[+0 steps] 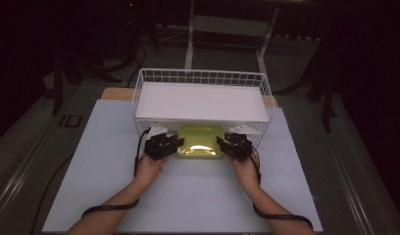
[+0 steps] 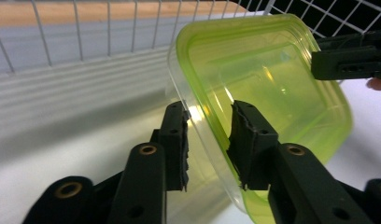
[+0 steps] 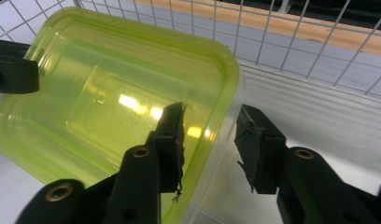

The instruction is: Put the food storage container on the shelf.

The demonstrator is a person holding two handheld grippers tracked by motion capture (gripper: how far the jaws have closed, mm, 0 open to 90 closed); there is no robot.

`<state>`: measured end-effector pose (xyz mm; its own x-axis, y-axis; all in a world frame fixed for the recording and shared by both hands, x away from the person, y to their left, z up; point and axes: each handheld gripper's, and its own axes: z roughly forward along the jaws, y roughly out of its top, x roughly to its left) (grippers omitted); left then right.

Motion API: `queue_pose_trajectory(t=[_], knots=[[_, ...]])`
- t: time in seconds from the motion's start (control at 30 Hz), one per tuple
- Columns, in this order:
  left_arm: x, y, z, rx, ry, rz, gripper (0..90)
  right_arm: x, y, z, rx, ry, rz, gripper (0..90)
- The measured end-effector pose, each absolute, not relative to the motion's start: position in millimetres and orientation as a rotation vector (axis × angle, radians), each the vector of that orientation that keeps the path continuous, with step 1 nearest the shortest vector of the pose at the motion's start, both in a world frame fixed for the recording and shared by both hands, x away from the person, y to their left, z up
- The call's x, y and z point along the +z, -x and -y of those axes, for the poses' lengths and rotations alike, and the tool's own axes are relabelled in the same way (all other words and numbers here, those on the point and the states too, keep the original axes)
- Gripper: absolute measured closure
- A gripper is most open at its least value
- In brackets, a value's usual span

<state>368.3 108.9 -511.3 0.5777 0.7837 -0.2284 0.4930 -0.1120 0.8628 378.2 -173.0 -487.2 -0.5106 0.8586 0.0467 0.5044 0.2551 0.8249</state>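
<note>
High view first, nearest to us: our two forearms come in from the bottom edge onto the white table point(image 1: 188, 196), cables trailing from each gripper. Our left gripper point(image 1: 176, 144) and right gripper point(image 1: 221, 143) sit at opposite ends of a yellow-green container point(image 1: 201, 140) that rests on the table, right at the front of a white wire basket point(image 1: 203, 78).

From the left gripper view, our left gripper point(image 2: 209, 135) has its jaws partly open and straddling the container's point(image 2: 263, 84) rim, one jaw outside the clear wall, one inside; we cannot tell whether they press on it. From the right gripper view, our right gripper point(image 3: 209, 140) straddles the container's point(image 3: 100, 93) opposite rim, with a visible gap at the outer jaw.

Farther off, the basket holds a white board point(image 1: 203, 103).
</note>
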Motion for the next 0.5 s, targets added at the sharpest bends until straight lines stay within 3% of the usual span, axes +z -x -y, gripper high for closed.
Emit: queue_pose_trajectory(t=[0.13, 0.2, 0.33, 0.5], knots=[[-513, -370, -106, 0.369, -1.746, -1.067, 62.3, -489, -379, 173, 1.162, -1.237, -2.108, 58.3], [-517, -375, -106, 0.313, -1.740, -1.082, 57.8, -491, -378, 170, 1.079, -1.176, -2.091, 60.9], [-520, -378, -107, 0.309, -1.721, -1.079, 57.9, -494, -379, 170, 1.098, -1.202, -2.070, 60.7], [-519, -380, -104, 0.394, -1.747, -1.095, 50.2, -498, -380, 170, 1.090, -1.180, -2.071, 55.6]])
